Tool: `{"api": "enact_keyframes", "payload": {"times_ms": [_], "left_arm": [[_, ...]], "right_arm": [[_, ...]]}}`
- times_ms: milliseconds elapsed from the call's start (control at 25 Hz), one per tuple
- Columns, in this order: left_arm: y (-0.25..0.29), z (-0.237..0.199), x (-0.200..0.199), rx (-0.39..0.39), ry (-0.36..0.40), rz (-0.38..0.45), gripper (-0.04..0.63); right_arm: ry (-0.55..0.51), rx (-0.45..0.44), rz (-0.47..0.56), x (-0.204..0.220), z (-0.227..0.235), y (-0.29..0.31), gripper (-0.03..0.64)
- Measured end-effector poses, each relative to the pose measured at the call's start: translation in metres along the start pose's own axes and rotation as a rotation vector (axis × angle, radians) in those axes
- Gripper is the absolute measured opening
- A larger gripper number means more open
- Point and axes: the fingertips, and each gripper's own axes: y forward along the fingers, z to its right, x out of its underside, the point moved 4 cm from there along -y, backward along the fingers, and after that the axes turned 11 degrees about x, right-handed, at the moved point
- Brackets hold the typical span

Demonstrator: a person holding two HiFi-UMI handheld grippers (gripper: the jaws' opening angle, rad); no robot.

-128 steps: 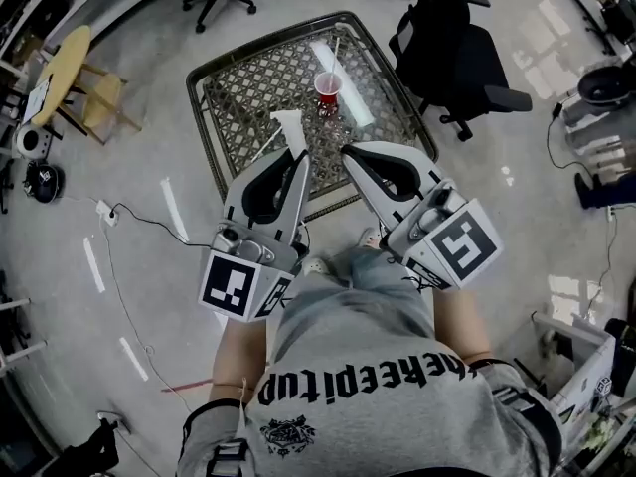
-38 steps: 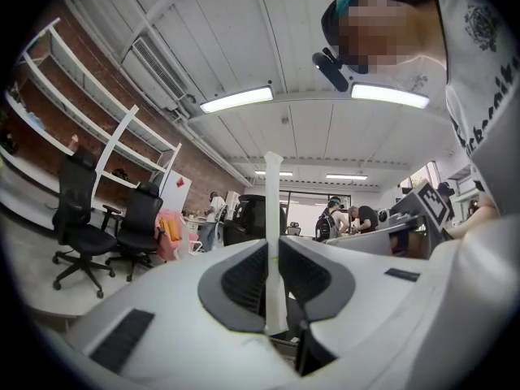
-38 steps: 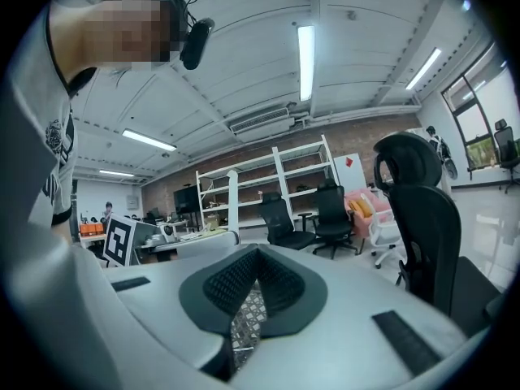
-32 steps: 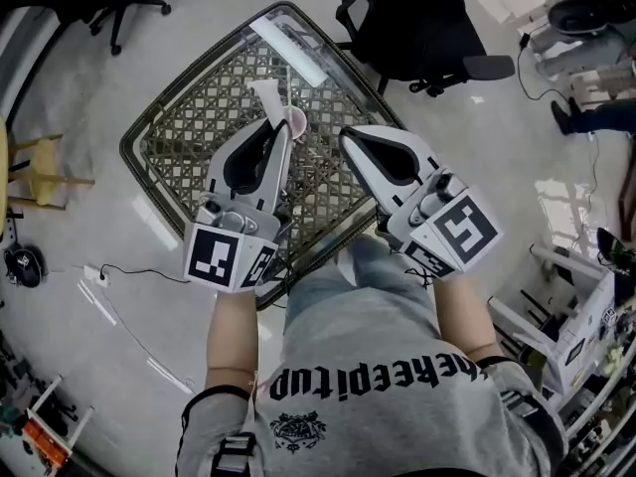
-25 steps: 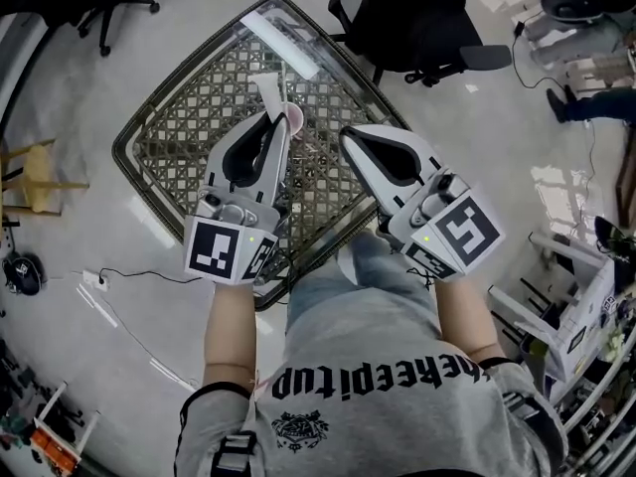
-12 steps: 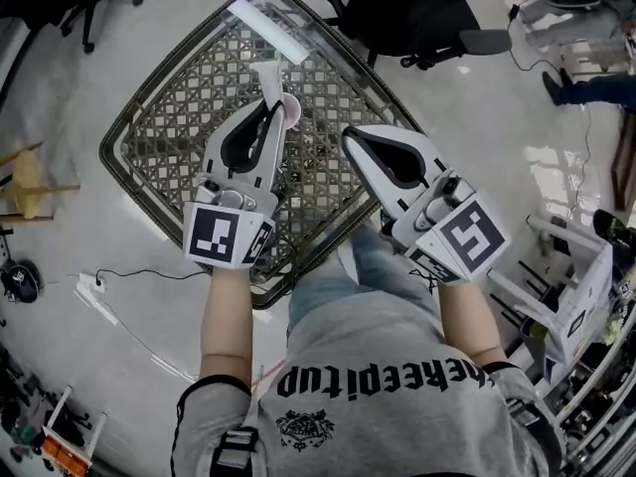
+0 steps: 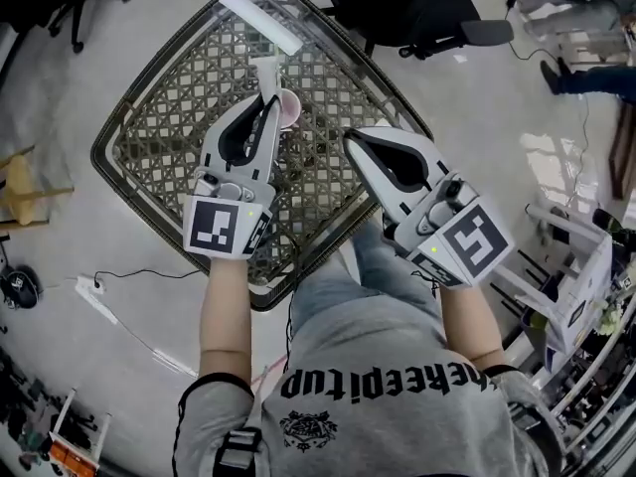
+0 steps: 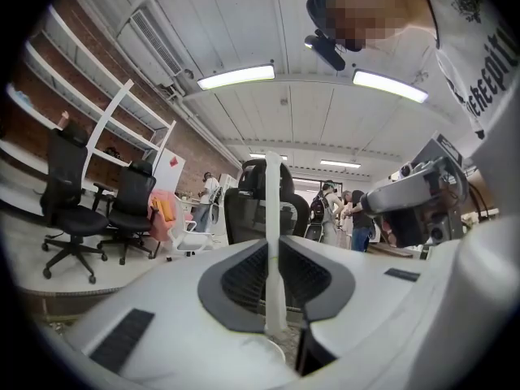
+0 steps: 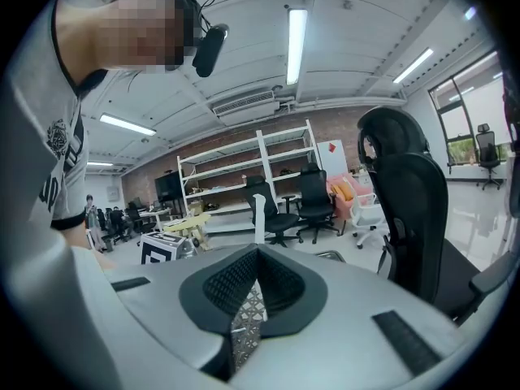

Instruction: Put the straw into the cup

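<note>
Left gripper view shows the left gripper's (image 8: 272, 254) ribbed grey pads clamped on the slim white paper-wrapped straw (image 8: 272, 210), upright between them, the pale pink round cup (image 7: 287, 108) just past the fingertips on the dark lattice-woven table (image 7: 149, 127), while the right gripper's (image 9: 257, 253) fingers meet on nothing.

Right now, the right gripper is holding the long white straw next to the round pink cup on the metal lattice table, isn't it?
Not quite: the left gripper holds the long white straw, as the left gripper view shows. The right gripper is shut and empty. The straw is next to the round pink cup on the metal lattice table.
</note>
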Motion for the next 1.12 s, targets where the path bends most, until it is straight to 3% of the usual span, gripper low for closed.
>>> {"api": "enact_keyframes", "payload": {"times_ms": [600, 1120], "left_arm": [[0.012, -0.017, 0.044, 0.006, -0.018, -0.053, 0.085], [0.013, -0.027, 0.077, -0.024, -0.023, -0.109, 0.086]], "right_arm": [[0.005, 0.008, -0.067, 0.018, 0.004, 0.008, 0.012], [0.017, 0.021, -0.060, 0.023, 0.008, 0.016, 0.012]]}}
